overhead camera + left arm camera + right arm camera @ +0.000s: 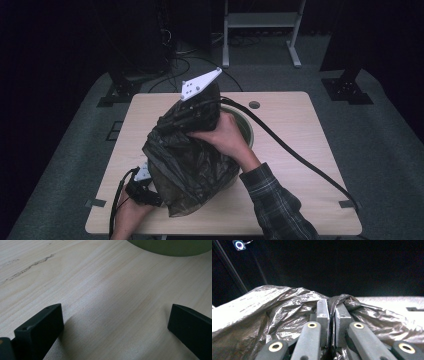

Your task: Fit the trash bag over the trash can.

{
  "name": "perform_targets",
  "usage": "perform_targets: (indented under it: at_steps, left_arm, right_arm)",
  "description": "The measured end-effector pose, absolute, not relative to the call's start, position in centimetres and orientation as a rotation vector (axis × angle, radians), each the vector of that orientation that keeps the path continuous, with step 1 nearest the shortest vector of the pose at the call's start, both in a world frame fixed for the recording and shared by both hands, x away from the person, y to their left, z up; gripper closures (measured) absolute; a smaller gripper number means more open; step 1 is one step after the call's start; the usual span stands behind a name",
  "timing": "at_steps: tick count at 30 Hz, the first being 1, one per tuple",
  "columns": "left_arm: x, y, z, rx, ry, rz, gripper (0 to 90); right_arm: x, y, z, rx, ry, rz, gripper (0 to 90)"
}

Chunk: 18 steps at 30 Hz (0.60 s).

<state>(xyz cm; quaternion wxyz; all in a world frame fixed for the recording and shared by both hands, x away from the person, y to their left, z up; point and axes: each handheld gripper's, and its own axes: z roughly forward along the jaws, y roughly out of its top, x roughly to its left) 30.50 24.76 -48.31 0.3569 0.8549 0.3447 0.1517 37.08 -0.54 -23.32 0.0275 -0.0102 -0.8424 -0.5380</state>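
Crinkled, glossy dark plastic bag (pixel 190 167) draped mid-table over round green bin (pixel 246 131). Pinched at far edge by raised right gripper (pixel 187 116); left gripper (pixel 115 322) spread, low on pale wood table (pixel 100 290).

Wooden table (pixel 295 130), metal frame (pixel 260 22) behind, grey carpet (pixel 385 150).

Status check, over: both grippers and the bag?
Right gripper shut on black plastic bag, lifted over green bin. Left gripper open above table. Nothing blocking.
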Motion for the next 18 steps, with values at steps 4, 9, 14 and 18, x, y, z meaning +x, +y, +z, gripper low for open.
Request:
perform_targets:
  at_steps: [4, 9, 14, 18]
  left_arm:
    - [30.5, 24.8, -48.3, 2.208, 0.89, 0.391, 0.0]
    - [30.5, 24.8, -48.3, 2.208, 0.89, 0.39, 0.0]
    - [30.5, 24.8, -48.3, 2.207, 0.89, 0.391, 0.0]
    - [30.5, 24.7, -48.3, 2.208, 0.89, 0.392, 0.0]
  right_arm:
    - [37.4, -1.7, -24.6, -0.097, -2.629, -1.628, 83.1]
    - [38.1, -3.8, -26.1, -0.199, -2.659, -1.593, 83.2]
    - [38.9, -6.1, -27.3, -0.301, -2.674, -1.544, 81.7]
    - [39.3, -7.6, -28.1, -0.362, -2.672, -1.517, 80.7]
